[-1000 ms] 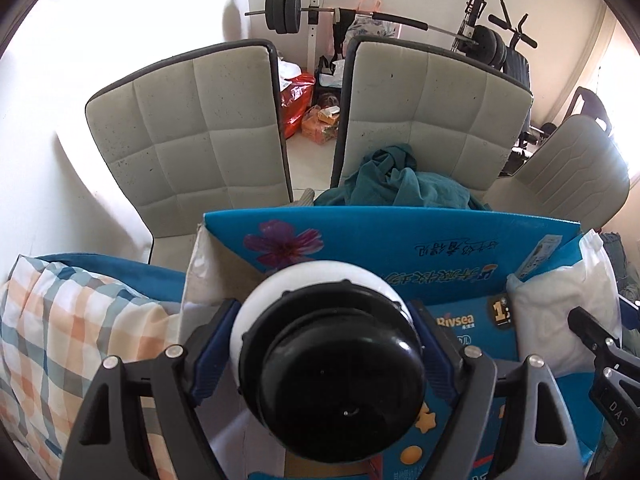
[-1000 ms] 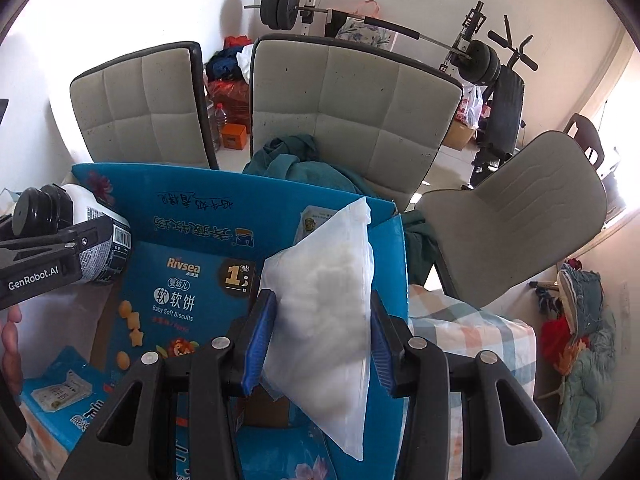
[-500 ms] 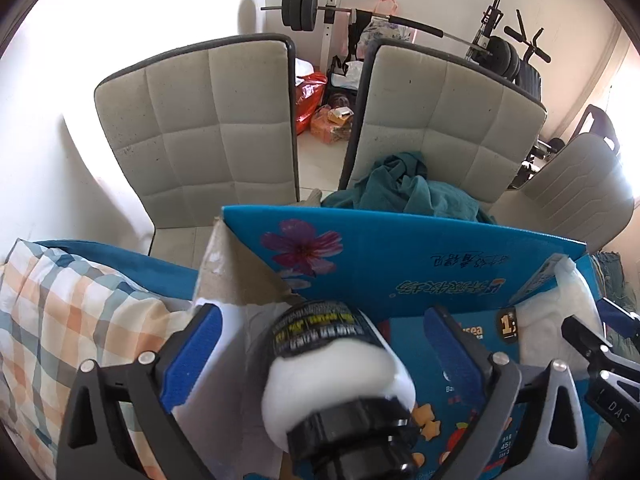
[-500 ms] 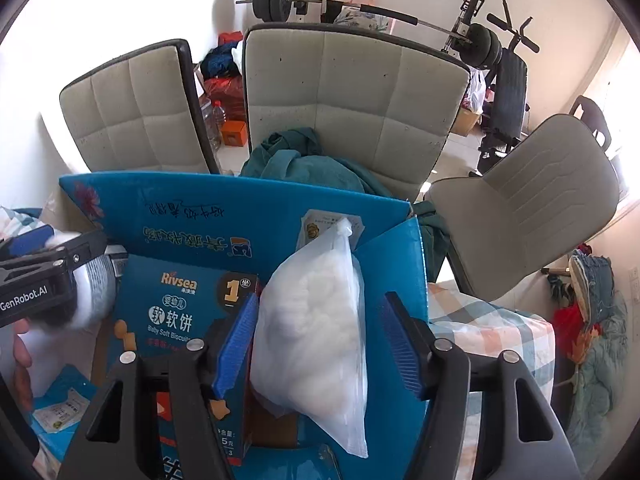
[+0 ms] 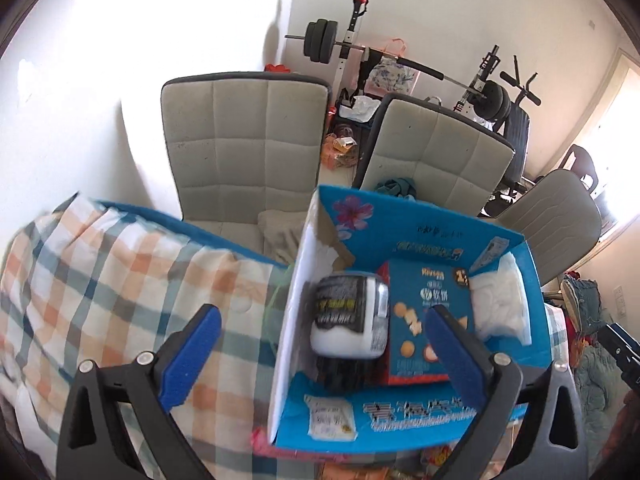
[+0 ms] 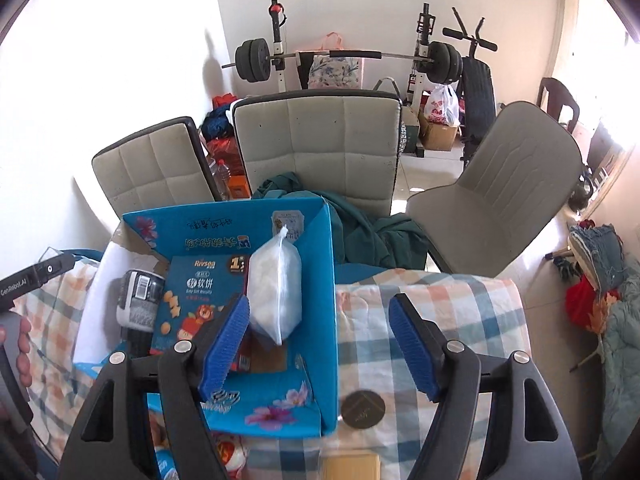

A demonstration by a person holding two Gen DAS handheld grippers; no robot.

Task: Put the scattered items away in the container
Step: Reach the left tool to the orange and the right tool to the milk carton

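A blue cardboard box point(image 5: 420, 236) point(image 6: 326, 280) stands on the checked cloth. Inside lie a white jar with a black lid point(image 5: 350, 316) point(image 6: 138, 300), a blue biscuit box point(image 5: 420, 320) point(image 6: 192, 300) and a clear bag of white filling point(image 5: 502, 304) point(image 6: 276, 284). My left gripper point(image 5: 320, 356) is open and empty, pulled back above the box's left wall. My right gripper point(image 6: 320, 344) is open and empty above the box's right wall. A round dark disc point(image 6: 363, 409) and a tan flat item point(image 6: 352, 466) lie on the cloth by the box.
The checked cloth point(image 5: 120, 280) point(image 6: 440, 312) covers the table. Padded chairs point(image 5: 244, 140) point(image 6: 320, 148) stand behind it, one holding teal clothing point(image 6: 360, 220). Gym gear point(image 6: 340, 56) lines the far wall. Snack packets point(image 6: 224, 452) lie in front of the box.
Both grippers opened and let go: the jar dropped into the box's left side, the bag into its right side. Both grippers have pulled back and up from the box.
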